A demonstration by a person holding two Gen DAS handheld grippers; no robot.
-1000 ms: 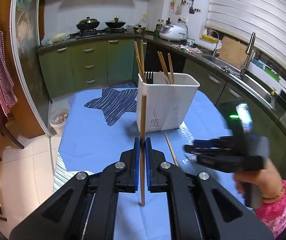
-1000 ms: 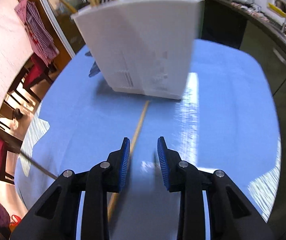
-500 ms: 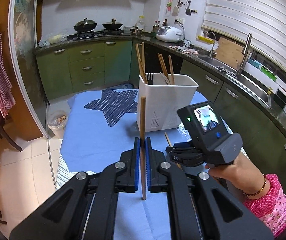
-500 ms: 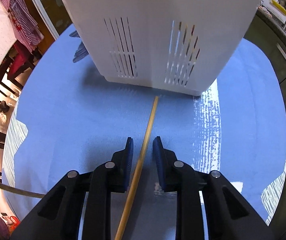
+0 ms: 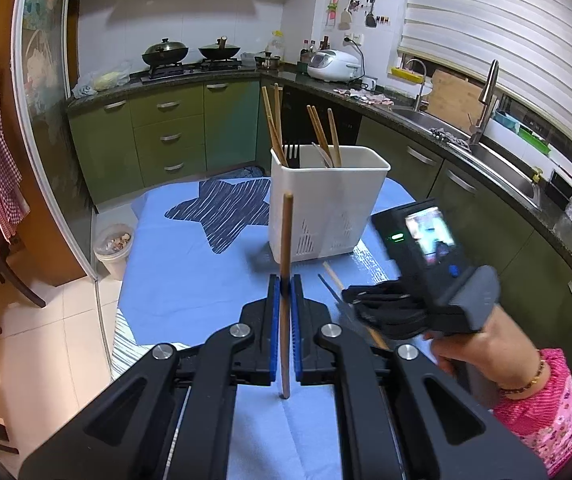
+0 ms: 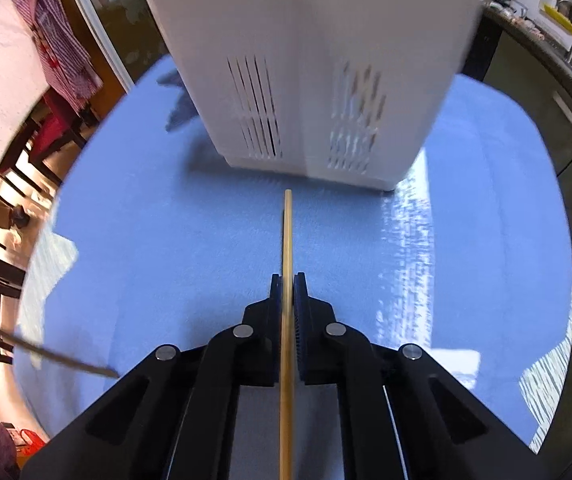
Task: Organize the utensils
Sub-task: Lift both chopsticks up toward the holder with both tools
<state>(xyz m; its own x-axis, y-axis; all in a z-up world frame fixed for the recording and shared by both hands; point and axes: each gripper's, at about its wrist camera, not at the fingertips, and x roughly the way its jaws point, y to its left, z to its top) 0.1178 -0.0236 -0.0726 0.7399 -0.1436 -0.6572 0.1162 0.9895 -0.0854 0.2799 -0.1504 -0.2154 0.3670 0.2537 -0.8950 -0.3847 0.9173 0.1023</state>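
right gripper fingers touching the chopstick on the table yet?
Touching. In the right wrist view the right gripper has both fingers pressed against the light chopstick, no gap on either side, in front of the white holder.

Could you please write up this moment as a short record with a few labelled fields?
setting: kitchen, table under a blue cloth
container: white utensil holder upright on the cloth, with chopsticks and a black fork in it
left gripper: jaws shut on a darker chopstick, held upright
right gripper: jaws shut on a pale chopstick low over the cloth, its tip pointing at the holder's base
still to do: neither held chopstick is in the holder
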